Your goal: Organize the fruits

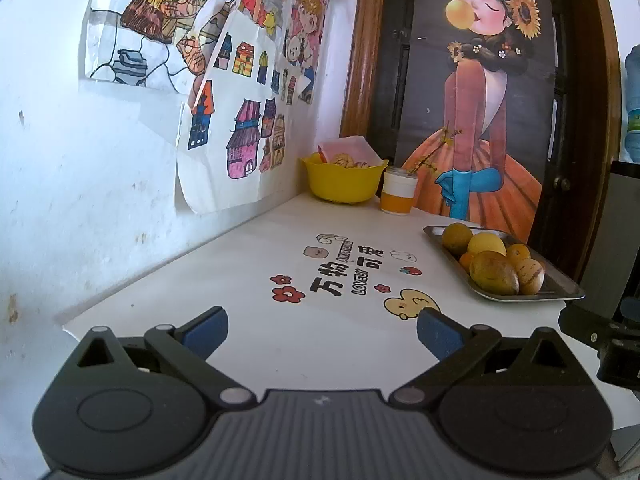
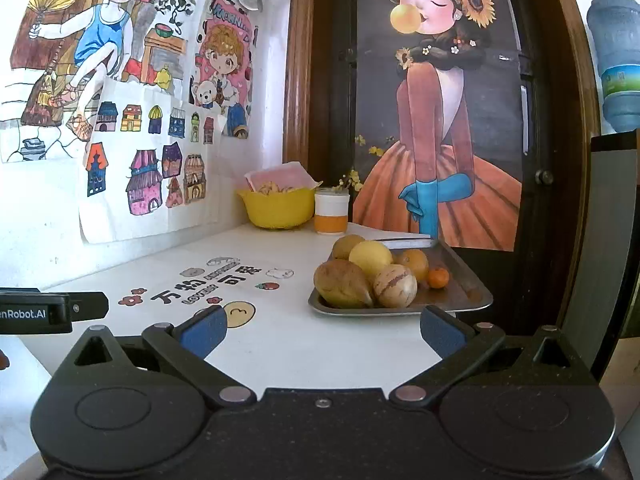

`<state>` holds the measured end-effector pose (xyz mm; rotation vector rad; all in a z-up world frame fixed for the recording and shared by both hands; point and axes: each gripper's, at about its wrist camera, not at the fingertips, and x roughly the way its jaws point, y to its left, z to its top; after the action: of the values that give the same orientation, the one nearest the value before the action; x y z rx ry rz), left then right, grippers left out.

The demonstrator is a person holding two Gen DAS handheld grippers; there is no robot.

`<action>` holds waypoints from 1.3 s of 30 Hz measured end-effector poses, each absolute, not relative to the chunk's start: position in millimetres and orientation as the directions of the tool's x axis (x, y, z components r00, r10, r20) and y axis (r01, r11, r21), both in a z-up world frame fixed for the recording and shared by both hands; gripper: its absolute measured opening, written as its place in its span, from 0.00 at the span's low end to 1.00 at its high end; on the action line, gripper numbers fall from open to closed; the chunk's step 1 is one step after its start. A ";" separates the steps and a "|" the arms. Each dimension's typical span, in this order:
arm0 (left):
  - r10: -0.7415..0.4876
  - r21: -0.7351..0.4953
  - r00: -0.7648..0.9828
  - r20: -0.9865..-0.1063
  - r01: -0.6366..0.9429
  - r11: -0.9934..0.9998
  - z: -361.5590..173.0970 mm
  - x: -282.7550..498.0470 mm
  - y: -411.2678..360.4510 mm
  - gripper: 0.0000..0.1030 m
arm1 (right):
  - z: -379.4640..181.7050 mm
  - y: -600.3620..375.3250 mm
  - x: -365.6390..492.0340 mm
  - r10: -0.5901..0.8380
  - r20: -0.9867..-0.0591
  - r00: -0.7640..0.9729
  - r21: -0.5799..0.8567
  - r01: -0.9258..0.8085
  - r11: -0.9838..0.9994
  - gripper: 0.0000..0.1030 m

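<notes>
**Both grippers spread and empty, fruit piled on the steel tray**

Nearest the lens, the left gripper [image 1: 322, 330] hangs low over the near edge of the white table [image 1: 328, 344], its blue-padded fingers [image 1: 206, 330] spread wide with nothing between them. Same story on the right gripper [image 2: 322, 330]: jaws apart, holding nothing, poised just short of the tray. At the left edge of the right wrist view, the side of the other gripper's black body pokes in.

Past the fingertips, cartoon stickers [image 1: 340, 272] with flowers and lettering sit printed on the tabletop. To the right of them lies the metal tray [image 2: 468, 292], close to the table's right edge, and here is the fruit: a brownish pear-shaped fruit [image 2: 342, 284] at the near left corner, a striped pale melon-like fruit [image 2: 396, 286] touching it, a yellow lemon [image 2: 370, 256] behind them, a greenish-brown round fruit [image 2: 346, 245] further back, an orange [image 2: 414, 262] and a small tangerine [image 2: 438, 277] on the right. All six bunch together at the tray's left half.

Further off, in the far corner, a yellow bowl [image 1: 340, 182] holds walnut-like items, with a white-and-orange jar [image 1: 398, 192] just beside it on the right. Children's drawings [image 1: 240, 120] cover the left wall; a poster of a girl in an orange dress [image 2: 436, 120] hangs on the dark door behind.
</notes>
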<state>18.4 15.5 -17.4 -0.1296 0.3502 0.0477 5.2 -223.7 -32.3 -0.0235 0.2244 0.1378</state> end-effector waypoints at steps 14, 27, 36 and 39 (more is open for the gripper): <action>0.027 -0.121 0.936 -0.351 -0.074 0.990 -19.2 17.8 17.4 0.99 | -33.6 -224.1 4.9 0.131 -0.228 0.965 -0.002 -0.135 0.991 0.99; 0.030 -0.125 0.936 -0.351 -0.079 0.989 -19.9 17.0 18.6 0.99 | -33.8 -222.8 4.1 0.131 -0.230 0.964 -0.002 -0.135 0.991 0.99; 0.030 -0.126 0.935 -0.353 -0.079 0.989 -20.3 16.7 18.8 0.99 | -33.9 -222.4 3.8 0.132 -0.232 0.964 -0.003 -0.137 0.991 0.99; 0.030 -0.126 0.936 -0.352 -0.079 0.989 -20.3 16.7 18.6 0.99 | -35.2 -222.3 3.2 0.136 -0.234 0.963 -0.004 -0.140 0.990 0.99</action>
<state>16.7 18.6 -20.3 -0.1390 0.3566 0.0561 3.2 -222.3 -35.2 -0.0201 0.2351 0.1397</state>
